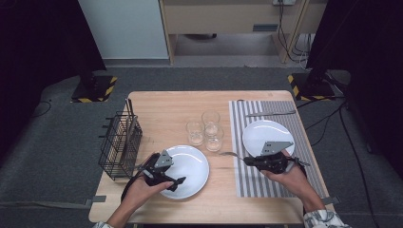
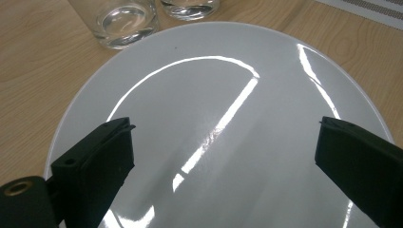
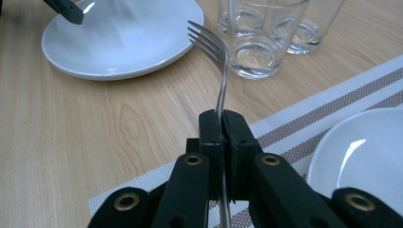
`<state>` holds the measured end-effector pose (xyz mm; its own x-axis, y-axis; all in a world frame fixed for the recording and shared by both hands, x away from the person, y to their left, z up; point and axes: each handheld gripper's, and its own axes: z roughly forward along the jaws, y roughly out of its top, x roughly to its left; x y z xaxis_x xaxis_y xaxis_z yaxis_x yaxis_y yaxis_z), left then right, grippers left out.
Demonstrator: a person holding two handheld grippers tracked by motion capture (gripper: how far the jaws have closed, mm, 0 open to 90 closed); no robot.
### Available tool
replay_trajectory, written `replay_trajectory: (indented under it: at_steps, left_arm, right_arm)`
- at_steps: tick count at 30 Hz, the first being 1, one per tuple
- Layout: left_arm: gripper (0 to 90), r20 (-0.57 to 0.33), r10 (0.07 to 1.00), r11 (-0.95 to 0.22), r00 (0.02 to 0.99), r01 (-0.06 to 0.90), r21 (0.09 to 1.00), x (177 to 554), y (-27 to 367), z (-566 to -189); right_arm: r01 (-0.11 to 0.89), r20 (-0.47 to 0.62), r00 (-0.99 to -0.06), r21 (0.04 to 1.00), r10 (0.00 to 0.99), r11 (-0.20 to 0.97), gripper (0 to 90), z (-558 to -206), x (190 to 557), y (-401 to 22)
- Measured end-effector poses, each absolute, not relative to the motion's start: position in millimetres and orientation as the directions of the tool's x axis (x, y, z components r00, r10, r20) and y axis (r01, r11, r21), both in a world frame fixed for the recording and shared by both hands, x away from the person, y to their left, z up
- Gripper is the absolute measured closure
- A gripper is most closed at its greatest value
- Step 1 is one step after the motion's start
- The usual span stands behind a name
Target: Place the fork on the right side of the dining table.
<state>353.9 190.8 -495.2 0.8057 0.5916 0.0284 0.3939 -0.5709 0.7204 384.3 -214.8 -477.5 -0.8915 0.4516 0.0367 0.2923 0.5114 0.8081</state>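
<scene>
Fork point(image 3: 219, 66) sits clamped by its handle between the pressed-together jaws of the right gripper point(image 3: 222, 124), tines pointing out over bare wood toward the three drinking glasses point(image 1: 207, 129). Taking those glasses as the landmark: the fork's tines lie just in front of them, the striped placemat point(image 1: 247, 183) with its white plate point(image 1: 260, 130) lies to their right, and the other white plate point(image 1: 196, 164) lies in front and to the left. Above that plate hangs the left gripper point(image 2: 223, 147), jaws wide apart with nothing between them. A wire basket point(image 1: 119, 145) stands well left of the glasses.
</scene>
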Motion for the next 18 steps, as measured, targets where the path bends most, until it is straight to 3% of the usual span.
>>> replay_trajectory:
  at_steps: [18]
  left_arm:
    - [4.5,0.029,0.602,-0.563,0.798,0.399,0.724,354.4,193.3,-495.3]
  right_arm:
    - [0.315,0.039,-0.877,0.799,0.479,0.512,87.6,-485.3,377.4,-233.9]
